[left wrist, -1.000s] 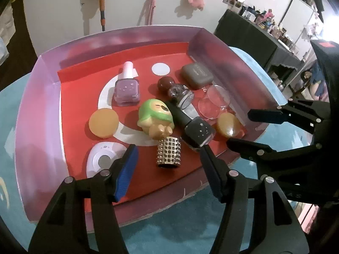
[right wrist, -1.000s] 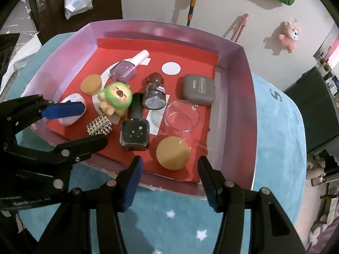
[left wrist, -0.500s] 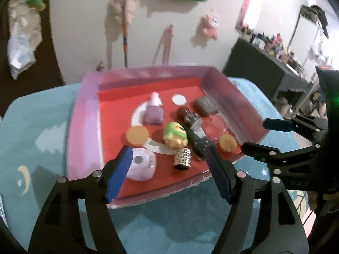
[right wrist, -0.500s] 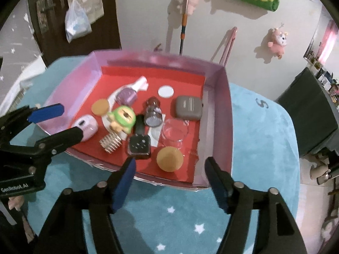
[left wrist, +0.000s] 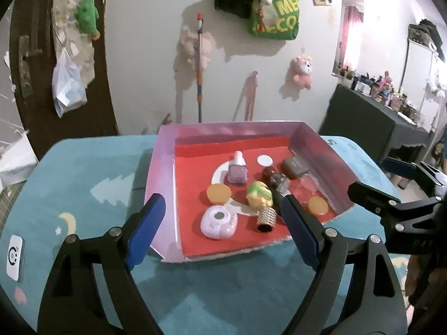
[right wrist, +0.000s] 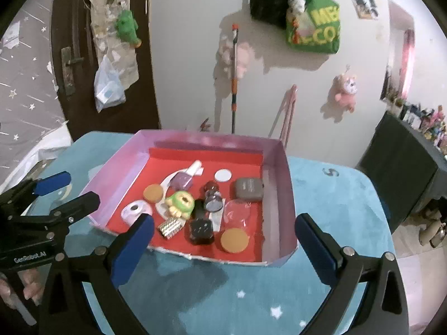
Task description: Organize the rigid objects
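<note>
Blue pads line both claws, and both stand spread wide with nothing between their fingers. From the left claw (left wrist: 220, 227) outward, at 12 o'clock, the pink-walled tray (left wrist: 163, 184) with its red floor sits on the teal bench (left wrist: 83, 173), its near edge just beyond the fingertips. The right claw (right wrist: 223, 238) hangs over the bench in front of the same tray, also at 12 o'clock.

All the small rigid objects lie inside the tray, none on the bench, so the gathering looks done; neither claw is near enough to grip anything. What may be left is tidying the loose cluster, though the pictures cannot settle that.

Counted in the tray:
- two orange discs, one (right wrist: 153, 193) at 10 o'clock of the cluster, one (right wrist: 234, 240) at 5 o'clock
- one lilac polish bottle (right wrist: 183, 180)
- one green figurine (right wrist: 181, 203)
- one white round case (right wrist: 136, 211)
- one studded metal cap (right wrist: 169, 228)
- one dark square bottle (right wrist: 201, 230)
- one brown-capped glitter bottle (right wrist: 212, 198)
- one clear lid (right wrist: 237, 212)
- one grey case (right wrist: 248, 189)
</note>
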Available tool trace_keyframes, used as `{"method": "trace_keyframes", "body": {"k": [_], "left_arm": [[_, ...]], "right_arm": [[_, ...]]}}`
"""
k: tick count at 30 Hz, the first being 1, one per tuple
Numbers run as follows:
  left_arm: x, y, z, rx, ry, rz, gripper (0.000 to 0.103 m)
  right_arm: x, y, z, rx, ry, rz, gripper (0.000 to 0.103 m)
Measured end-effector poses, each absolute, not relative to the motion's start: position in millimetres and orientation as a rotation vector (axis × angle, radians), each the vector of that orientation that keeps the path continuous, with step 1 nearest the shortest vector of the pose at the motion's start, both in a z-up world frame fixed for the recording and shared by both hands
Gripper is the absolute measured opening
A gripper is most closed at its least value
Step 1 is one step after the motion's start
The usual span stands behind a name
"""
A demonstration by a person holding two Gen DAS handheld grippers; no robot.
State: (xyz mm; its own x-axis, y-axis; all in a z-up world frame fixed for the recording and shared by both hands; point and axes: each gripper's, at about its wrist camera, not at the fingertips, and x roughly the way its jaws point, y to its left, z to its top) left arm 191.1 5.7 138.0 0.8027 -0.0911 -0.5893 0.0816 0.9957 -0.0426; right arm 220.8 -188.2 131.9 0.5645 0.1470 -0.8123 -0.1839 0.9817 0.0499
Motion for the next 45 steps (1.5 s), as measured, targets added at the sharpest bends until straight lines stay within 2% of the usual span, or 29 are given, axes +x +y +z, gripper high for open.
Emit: {"method": "trace_keyframes", "body": {"k": [9,16,45], "left_arm": [[228.1,0.2,112.3,0.039,0.563,-0.016,0.085],[244.8,4.9,87.3,0.007,0.594,-0.029,0.085],[245.5,-3.8,70.1,0.035,0.623,0.001,0.085]], "right_arm": [[231.2,-185.6,95.9,-0.068,0.83,0.114,0.103],[248.8,-186.5,69.0,-0.073,0.851,0.11,0.103],[252.3,-190.4,45.4,-0.056,0.873,0.055,0.103]]}}
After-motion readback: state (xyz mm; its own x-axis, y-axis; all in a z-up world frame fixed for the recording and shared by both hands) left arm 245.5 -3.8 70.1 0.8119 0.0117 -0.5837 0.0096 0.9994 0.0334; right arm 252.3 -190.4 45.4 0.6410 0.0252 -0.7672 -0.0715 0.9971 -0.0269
